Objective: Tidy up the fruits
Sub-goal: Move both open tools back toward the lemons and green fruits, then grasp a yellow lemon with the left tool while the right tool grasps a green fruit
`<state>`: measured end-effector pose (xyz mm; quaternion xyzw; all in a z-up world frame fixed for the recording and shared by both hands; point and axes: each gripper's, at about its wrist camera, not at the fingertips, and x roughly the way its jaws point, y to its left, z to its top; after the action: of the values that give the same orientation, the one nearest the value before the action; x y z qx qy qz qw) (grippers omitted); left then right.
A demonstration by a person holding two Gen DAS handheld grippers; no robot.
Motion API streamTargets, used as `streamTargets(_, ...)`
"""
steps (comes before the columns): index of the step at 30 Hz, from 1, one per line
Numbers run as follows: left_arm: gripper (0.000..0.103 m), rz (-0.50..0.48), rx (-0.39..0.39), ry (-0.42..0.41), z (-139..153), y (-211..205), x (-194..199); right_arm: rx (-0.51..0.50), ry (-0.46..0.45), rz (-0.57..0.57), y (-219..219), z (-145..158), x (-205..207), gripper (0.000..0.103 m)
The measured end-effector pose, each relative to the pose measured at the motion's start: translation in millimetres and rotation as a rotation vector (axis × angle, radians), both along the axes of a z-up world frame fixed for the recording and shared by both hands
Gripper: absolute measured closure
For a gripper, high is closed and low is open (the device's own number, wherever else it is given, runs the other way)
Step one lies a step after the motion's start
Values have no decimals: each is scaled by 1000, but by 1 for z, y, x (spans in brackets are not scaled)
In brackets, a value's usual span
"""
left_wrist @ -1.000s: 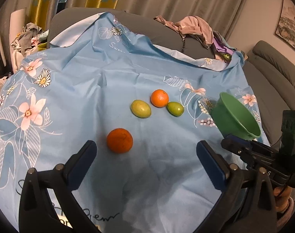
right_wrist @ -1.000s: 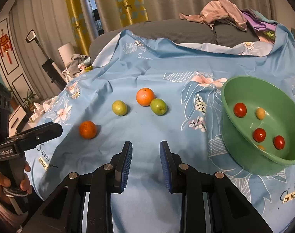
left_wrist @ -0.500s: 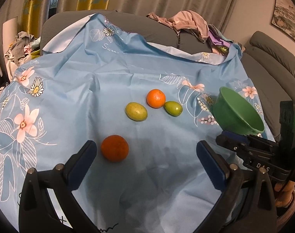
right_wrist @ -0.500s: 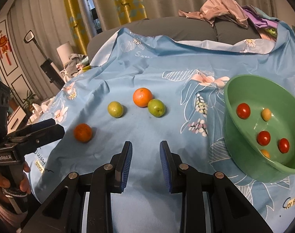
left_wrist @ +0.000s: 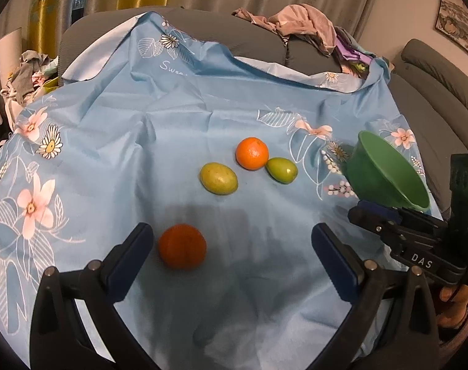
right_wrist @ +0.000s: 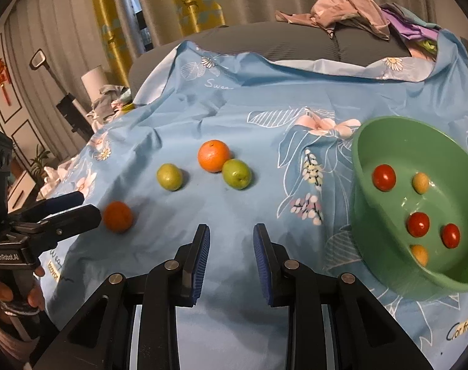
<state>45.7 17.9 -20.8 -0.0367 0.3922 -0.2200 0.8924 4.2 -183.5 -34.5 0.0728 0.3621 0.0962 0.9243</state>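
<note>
A dark orange (left_wrist: pixel 182 245) (right_wrist: pixel 118 216) lies on the blue floral cloth (left_wrist: pixel 141 141), just inside the left finger of my left gripper (left_wrist: pixel 231 240), which is wide open and empty. Farther off lie a yellow-green fruit (left_wrist: pixel 218 178) (right_wrist: pixel 169 176), a bright orange (left_wrist: pixel 252 153) (right_wrist: pixel 214 156) and a green fruit (left_wrist: pixel 281 170) (right_wrist: pixel 236 173) touching it. A green bowl (left_wrist: pixel 385 169) (right_wrist: pixel 369 215) at the right holds several small red and yellow fruits (right_wrist: pixel 383 177). My right gripper (right_wrist: pixel 231 240) is partly open and empty, over bare cloth.
The cloth covers a grey sofa (left_wrist: pixel 258 43) with a heap of clothes (left_wrist: pixel 305 24) on its back. More clothes (left_wrist: pixel 27 67) lie at the left. The left gripper shows in the right wrist view (right_wrist: pixel 64 212), the right gripper in the left wrist view (left_wrist: pixel 397 225).
My left gripper has moved forward towards the dark orange, which now sits close to its left finger. The right gripper has edged forward a little. Both keep their opening.
</note>
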Motion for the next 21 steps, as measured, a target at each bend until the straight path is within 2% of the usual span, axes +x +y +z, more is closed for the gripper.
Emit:
streamTargets(5,0,-5,13,0,1,-6,9,-7,3,3,-1,1,6,74)
streamTargets(13,1,-35,113,31,0,-23,32,-31,36,28,2,2,27,74)
streamTargets(16,1,-56,172,48,-1,-30,46,-38,61,42,4,0,40,74)
streamTargets(21,3,-85,217,74,-4,-36,64,-46,96,70,10,0,63,74)
